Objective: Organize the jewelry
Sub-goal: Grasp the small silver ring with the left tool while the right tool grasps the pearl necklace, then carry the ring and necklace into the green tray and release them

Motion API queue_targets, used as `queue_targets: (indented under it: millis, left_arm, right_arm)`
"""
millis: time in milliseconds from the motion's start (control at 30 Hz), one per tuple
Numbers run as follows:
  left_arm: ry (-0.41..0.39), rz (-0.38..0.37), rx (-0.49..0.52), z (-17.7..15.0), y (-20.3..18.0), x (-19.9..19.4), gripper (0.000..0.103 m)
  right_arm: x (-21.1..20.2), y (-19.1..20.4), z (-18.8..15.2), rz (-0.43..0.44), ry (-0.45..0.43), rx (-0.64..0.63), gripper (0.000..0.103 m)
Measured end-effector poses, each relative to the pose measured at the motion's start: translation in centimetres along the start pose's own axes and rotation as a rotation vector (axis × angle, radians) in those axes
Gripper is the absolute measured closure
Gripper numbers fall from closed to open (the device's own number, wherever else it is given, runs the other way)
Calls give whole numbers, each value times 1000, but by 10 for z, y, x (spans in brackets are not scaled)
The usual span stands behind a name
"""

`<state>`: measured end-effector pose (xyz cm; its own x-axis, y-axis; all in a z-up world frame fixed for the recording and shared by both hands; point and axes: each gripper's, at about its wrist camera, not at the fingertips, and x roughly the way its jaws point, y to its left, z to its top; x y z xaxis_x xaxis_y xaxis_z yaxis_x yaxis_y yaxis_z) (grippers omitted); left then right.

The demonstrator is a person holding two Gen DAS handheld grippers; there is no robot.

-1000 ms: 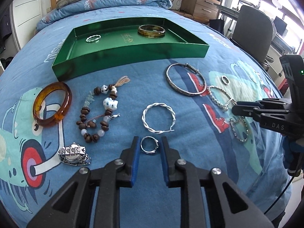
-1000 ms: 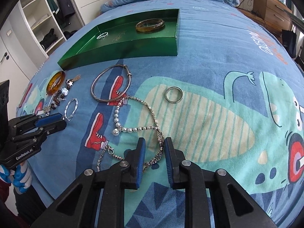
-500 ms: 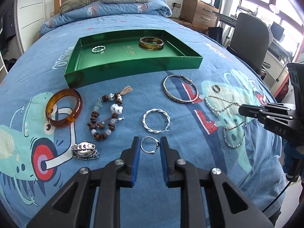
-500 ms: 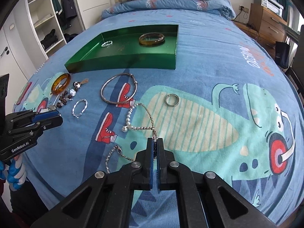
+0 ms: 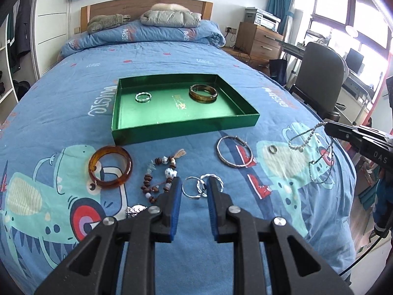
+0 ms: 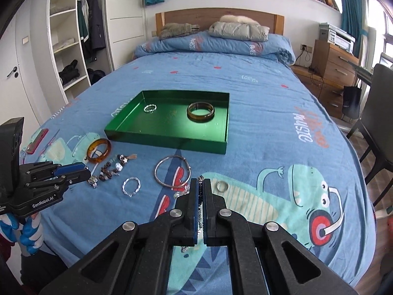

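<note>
A green tray (image 5: 186,124) (image 6: 167,139) on the bed holds a small silver bracelet (image 5: 143,96) and a brown bangle (image 5: 203,93). My right gripper (image 6: 201,184) is shut on a silver chain necklace (image 5: 310,145), which hangs lifted above the bed. My left gripper (image 5: 194,187) holds a small silver ring (image 5: 191,190) between its blue pads, raised above the twisted silver bracelet (image 6: 131,186). On the bed lie an amber bangle (image 5: 110,169), a bead bracelet (image 5: 161,174), a watch (image 5: 135,209), a silver bangle (image 5: 234,153) and a ring (image 5: 272,149).
The jewelry lies on a blue cartoon-print bed cover (image 6: 282,113). A pillow and folded clothes (image 5: 169,18) lie at the headboard. An office chair (image 5: 319,73) and wooden drawers (image 5: 260,40) stand at the right. Shelves (image 6: 66,49) stand at the left.
My right gripper shut on the necklace and lifted it off the bed. My left gripper rose with the small ring between its pads. Both cameras sit higher now.
</note>
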<state>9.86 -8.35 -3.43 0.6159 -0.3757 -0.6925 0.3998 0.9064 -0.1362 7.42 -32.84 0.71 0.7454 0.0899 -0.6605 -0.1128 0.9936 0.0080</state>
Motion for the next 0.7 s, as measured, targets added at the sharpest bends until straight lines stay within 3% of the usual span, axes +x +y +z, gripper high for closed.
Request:
queue_targets:
  millis: [200, 367, 533, 700]
  left_arm:
    - [-52, 23, -19, 37, 21, -3, 84]
    - [-79, 47, -38, 78, 38, 14, 84]
    - [-52, 88, -57, 109, 51, 57, 84]
    - [8, 138, -85, 121, 65, 111, 84]
  right_arm:
    - [0, 9, 47, 6, -70, -14, 100]
    - [29, 15, 88, 22, -94, -21, 100]
    - [79, 16, 115, 49, -72, -10, 100]
    - [135, 8, 119, 67, -23, 13, 101]
